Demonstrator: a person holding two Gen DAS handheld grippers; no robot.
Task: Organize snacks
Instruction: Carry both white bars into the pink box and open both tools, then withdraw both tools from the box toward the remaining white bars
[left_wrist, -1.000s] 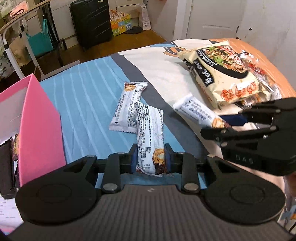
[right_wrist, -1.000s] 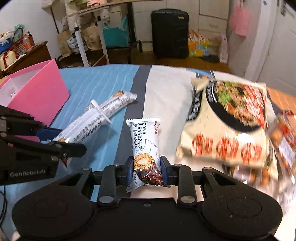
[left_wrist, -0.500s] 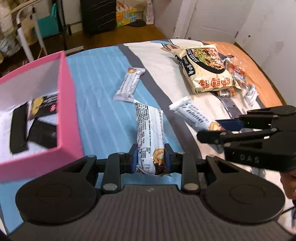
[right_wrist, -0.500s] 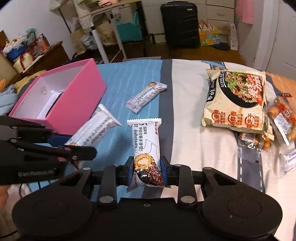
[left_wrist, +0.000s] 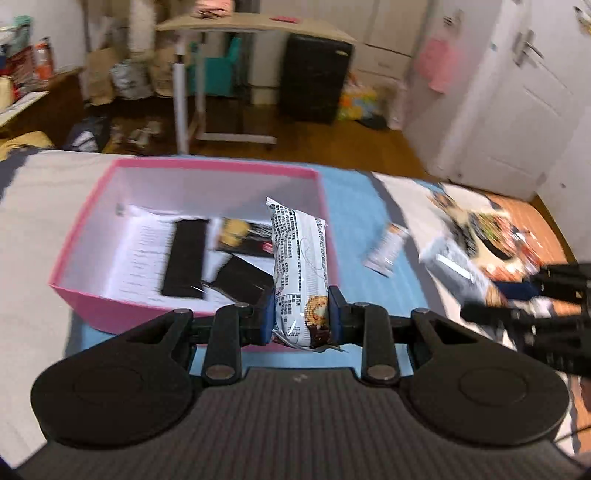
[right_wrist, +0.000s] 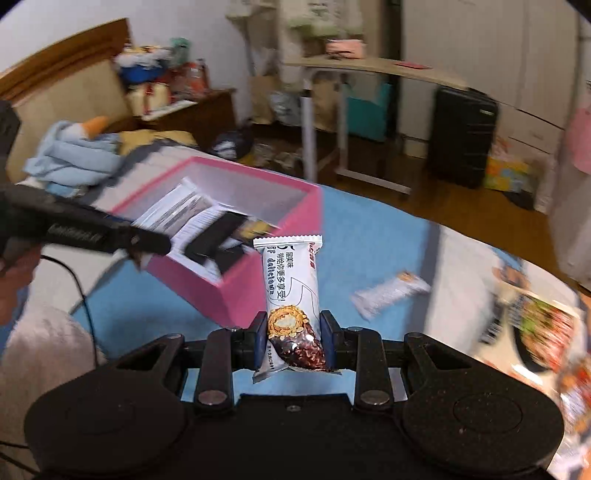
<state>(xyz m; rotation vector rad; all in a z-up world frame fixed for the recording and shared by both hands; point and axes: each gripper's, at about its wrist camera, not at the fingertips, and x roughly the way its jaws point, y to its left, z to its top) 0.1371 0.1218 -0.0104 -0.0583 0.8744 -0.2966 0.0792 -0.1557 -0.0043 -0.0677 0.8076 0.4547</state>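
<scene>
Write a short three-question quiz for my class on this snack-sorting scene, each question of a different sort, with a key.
1. True or false: the left gripper holds a white printed wafer-bar wrapper over the open pink cardboard box.
2. Multiple choice: what does the right gripper hold? A) a noodle packet B) a white wafer bar with a brown end C) nothing
3. Fill in: one more white snack bar lies loose on the ____ striped bedsheet.

Key:
1. True; the gripper is shut on the wrapper, whose far end reaches over the box's near wall.
2. B
3. blue
</scene>
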